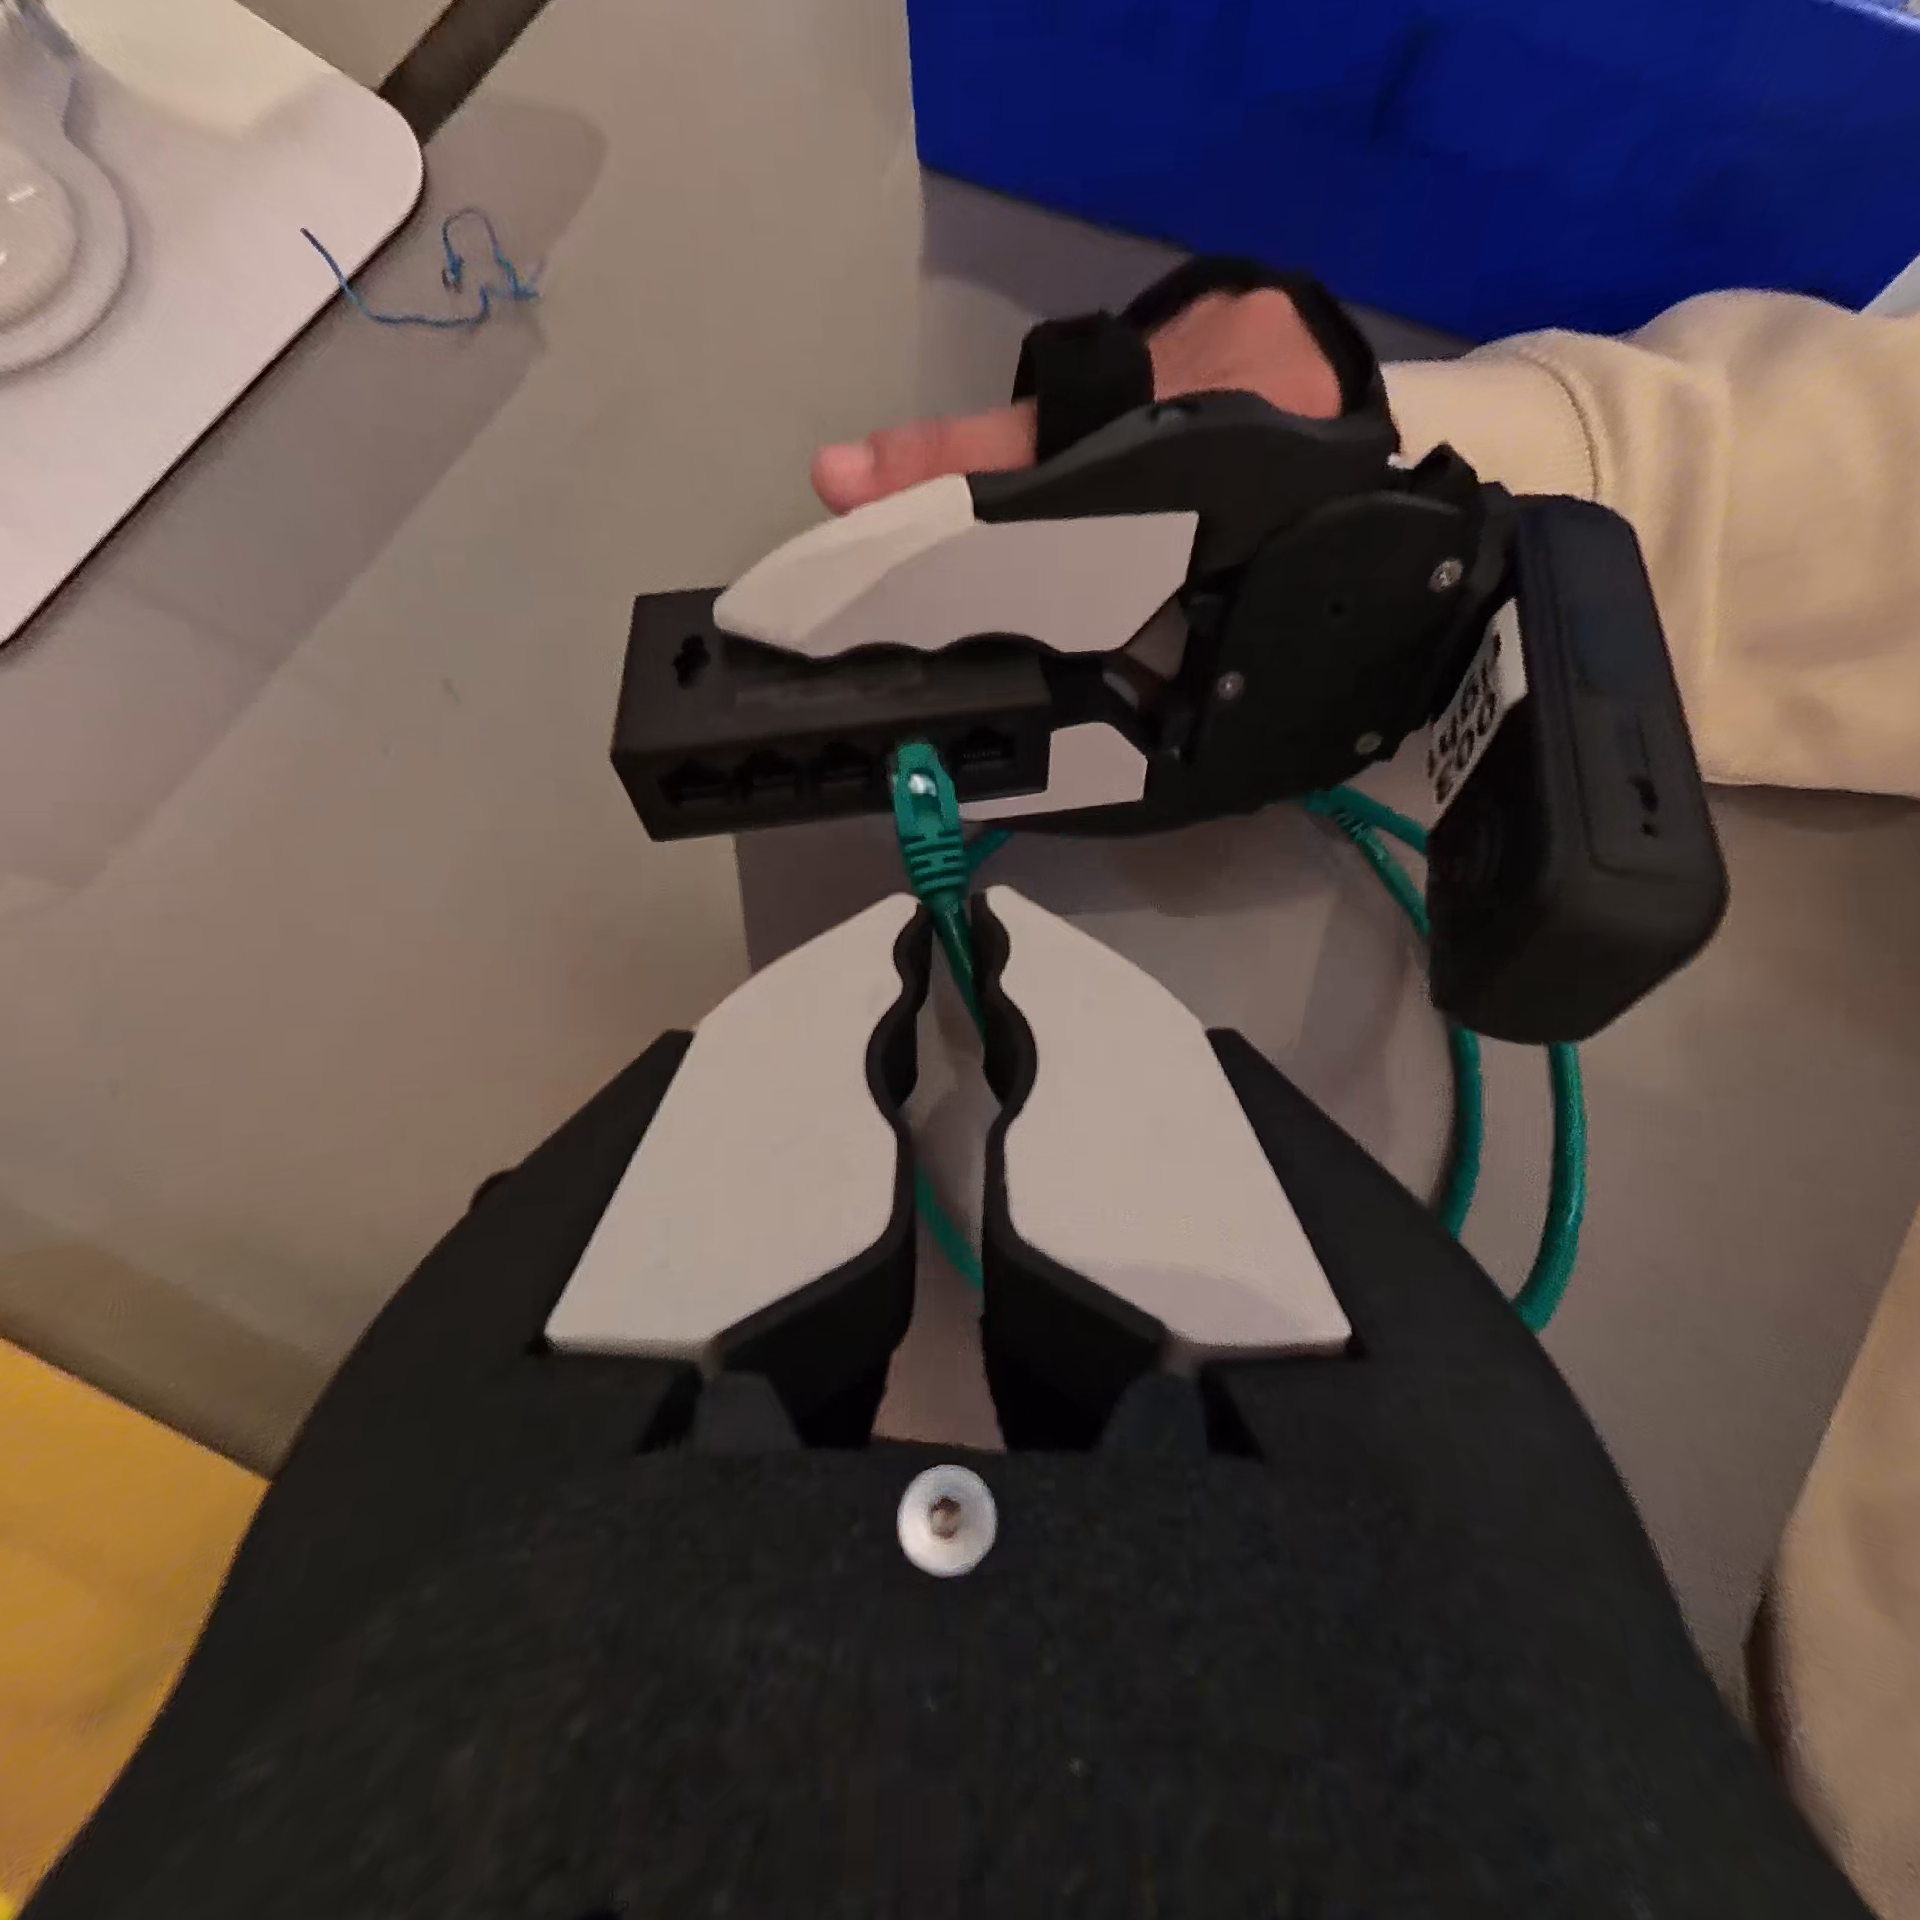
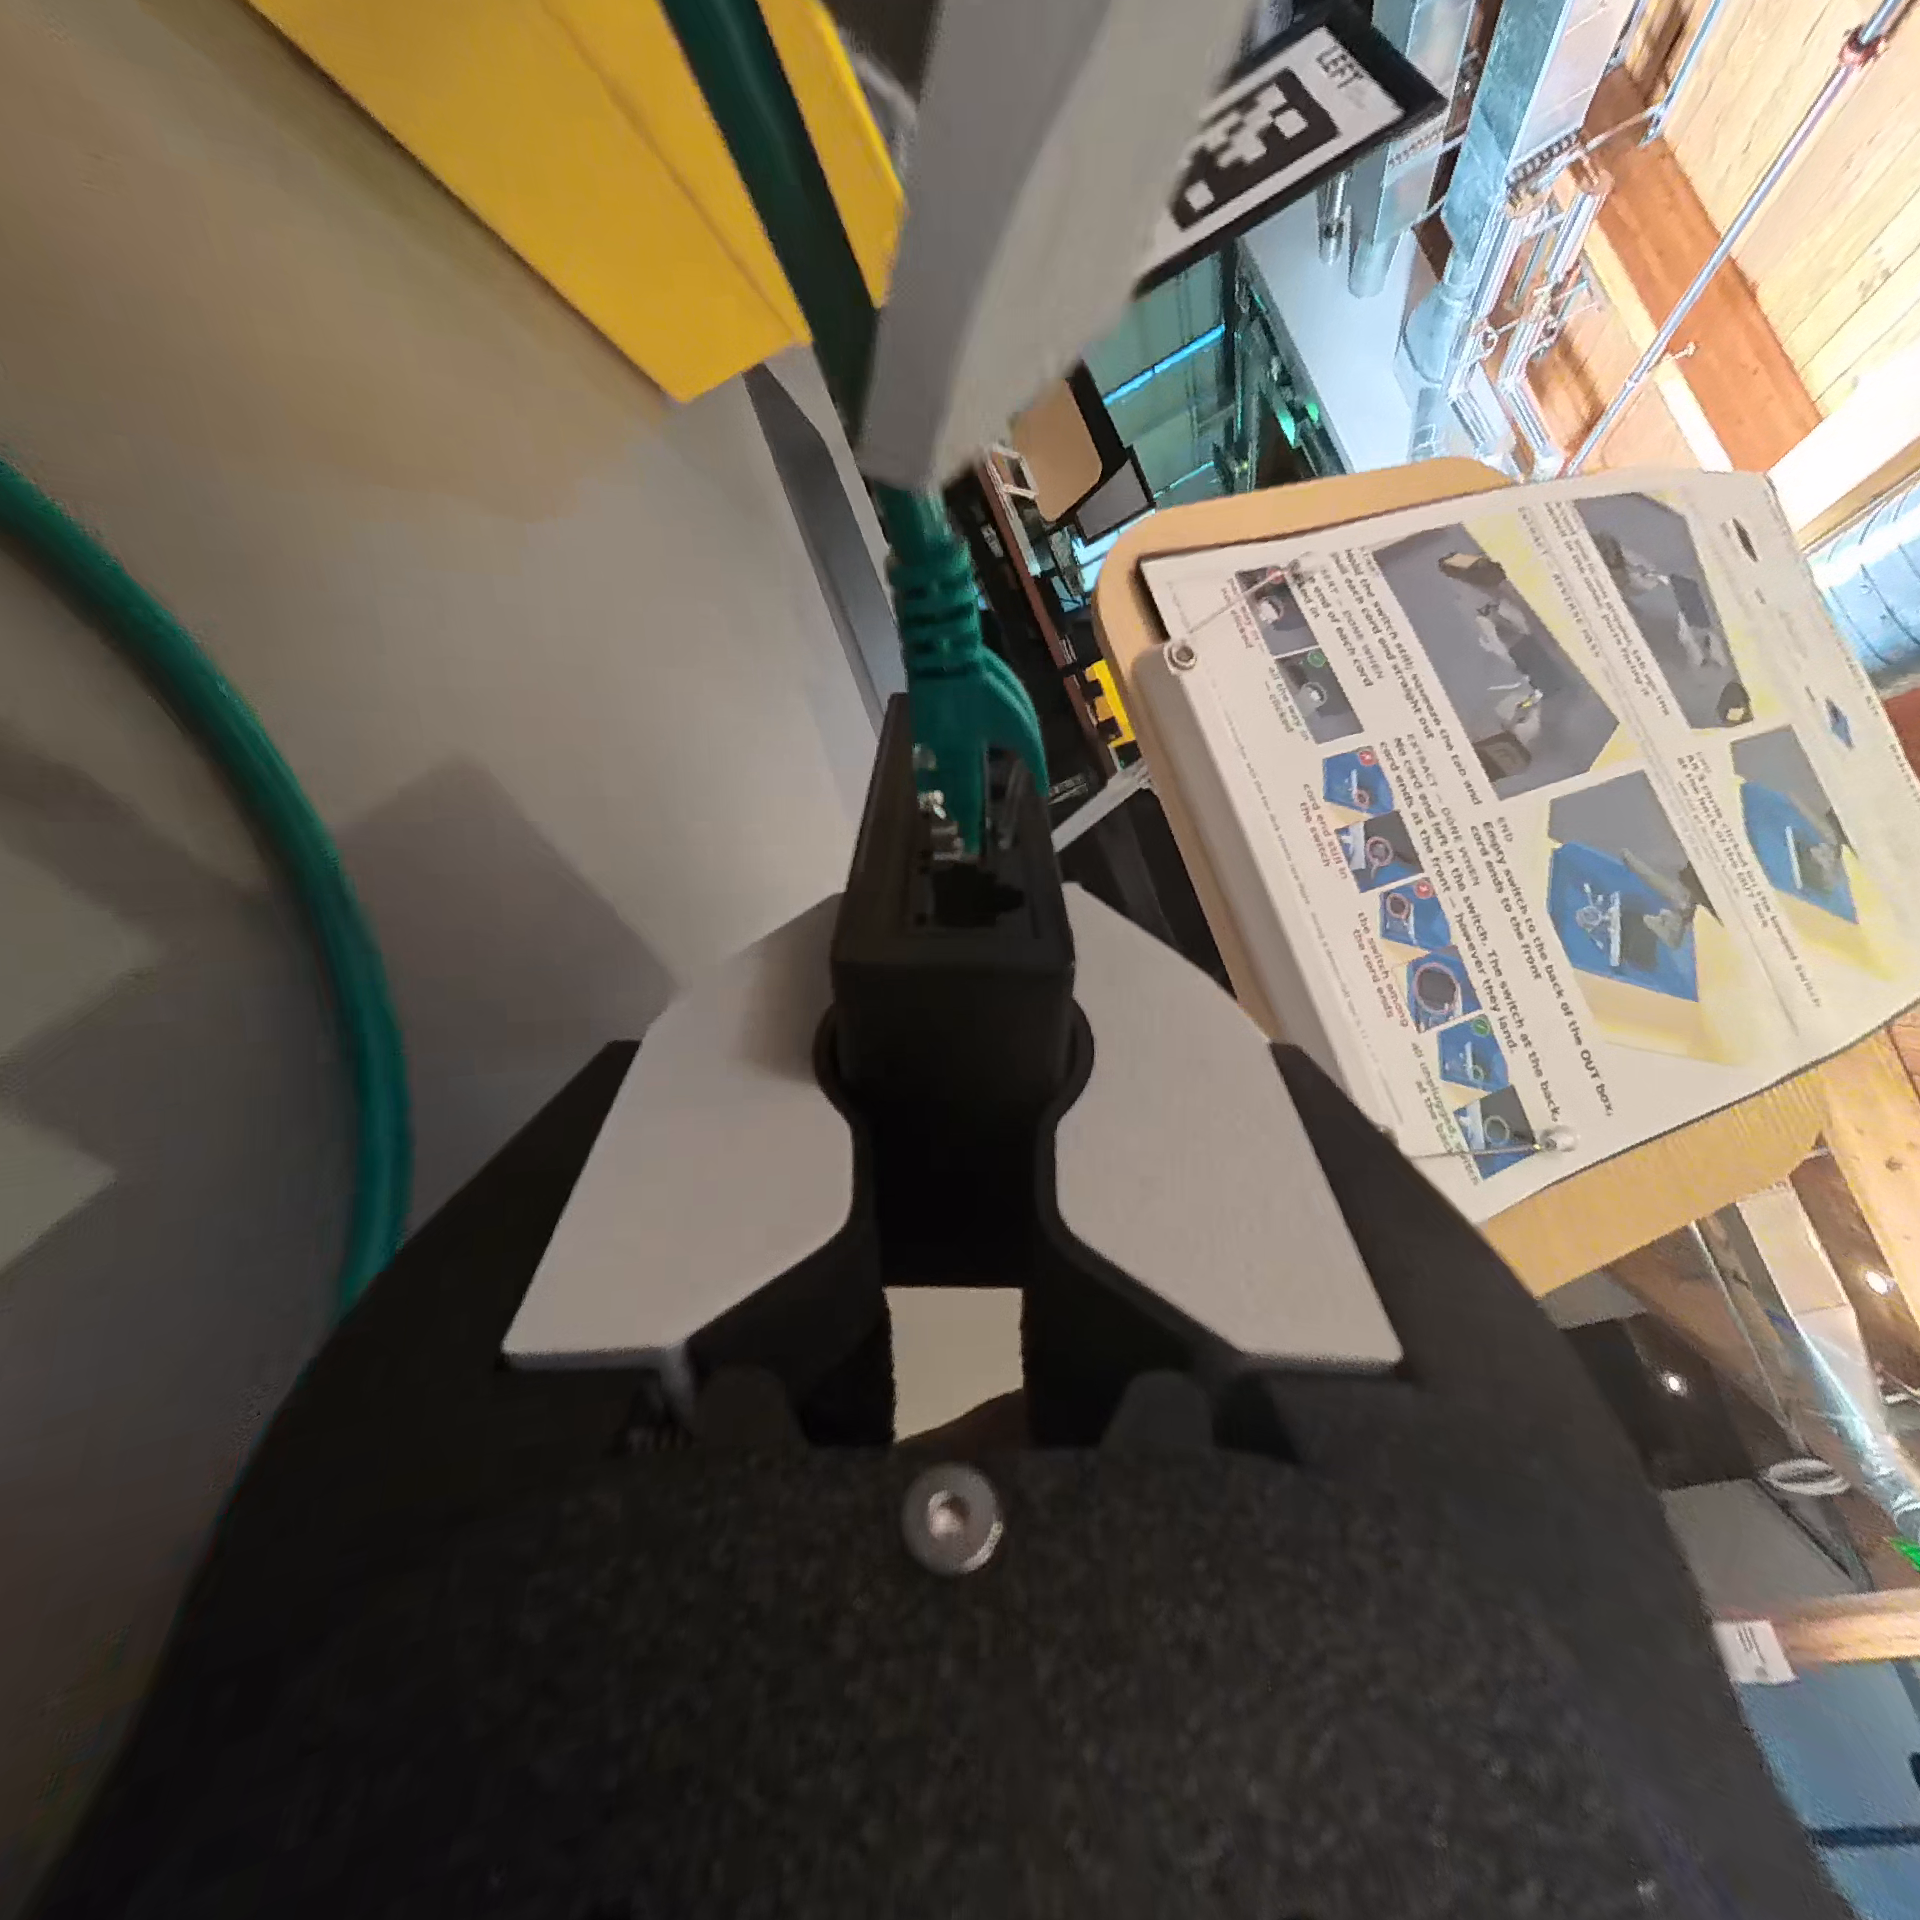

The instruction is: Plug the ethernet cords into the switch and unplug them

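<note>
The black switch (image 1: 831,717) is held in the air with its row of ports facing me. My right gripper (image 1: 831,707) is shut on its right end, one white finger above and one below. A green ethernet cord (image 1: 940,862) has its plug in the second port from the right. My left gripper (image 1: 951,920) is shut on the cord just behind the plug boot. In the right wrist view my right gripper (image 2: 951,966) clamps the switch (image 2: 951,997), and the green plug (image 2: 940,665) enters it from above. The cord loops away at left (image 2: 312,831).
A blue bin (image 1: 1351,135) stands beyond the switch. A yellow bin (image 1: 83,1507) is at the lower left, also in the right wrist view (image 2: 623,156). A white tray (image 1: 208,260) and a blue thread (image 1: 436,291) lie on the grey table. An instruction sheet (image 2: 1507,831) stands at right.
</note>
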A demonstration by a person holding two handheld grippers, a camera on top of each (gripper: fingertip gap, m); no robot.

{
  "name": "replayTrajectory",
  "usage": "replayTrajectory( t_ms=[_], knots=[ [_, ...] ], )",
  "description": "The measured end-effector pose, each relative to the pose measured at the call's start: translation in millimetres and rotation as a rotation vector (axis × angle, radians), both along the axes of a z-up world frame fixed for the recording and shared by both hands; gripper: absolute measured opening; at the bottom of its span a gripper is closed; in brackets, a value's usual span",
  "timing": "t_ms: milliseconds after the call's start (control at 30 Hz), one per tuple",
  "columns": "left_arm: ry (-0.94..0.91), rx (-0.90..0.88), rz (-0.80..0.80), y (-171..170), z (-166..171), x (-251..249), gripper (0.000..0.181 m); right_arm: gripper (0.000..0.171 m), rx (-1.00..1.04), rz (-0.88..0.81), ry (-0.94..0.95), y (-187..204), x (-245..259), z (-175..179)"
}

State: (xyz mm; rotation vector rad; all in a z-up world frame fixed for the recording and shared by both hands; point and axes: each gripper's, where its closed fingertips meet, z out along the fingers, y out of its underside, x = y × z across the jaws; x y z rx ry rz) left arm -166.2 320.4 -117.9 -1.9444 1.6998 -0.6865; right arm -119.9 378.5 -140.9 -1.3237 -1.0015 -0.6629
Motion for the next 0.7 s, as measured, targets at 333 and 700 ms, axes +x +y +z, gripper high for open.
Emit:
replayTrajectory(
  t_ms=[333,700],
  knots=[
    [-0.121,0.064,0.037,11,2,5,0.019,0.03,-0.019,0.003,0.013,1,-1,-2],
    [-0.244,0.009,0.151,17,18,2,0.021,0.03,-0.023,-0.014,0.01,3,1,-3]
  ],
)
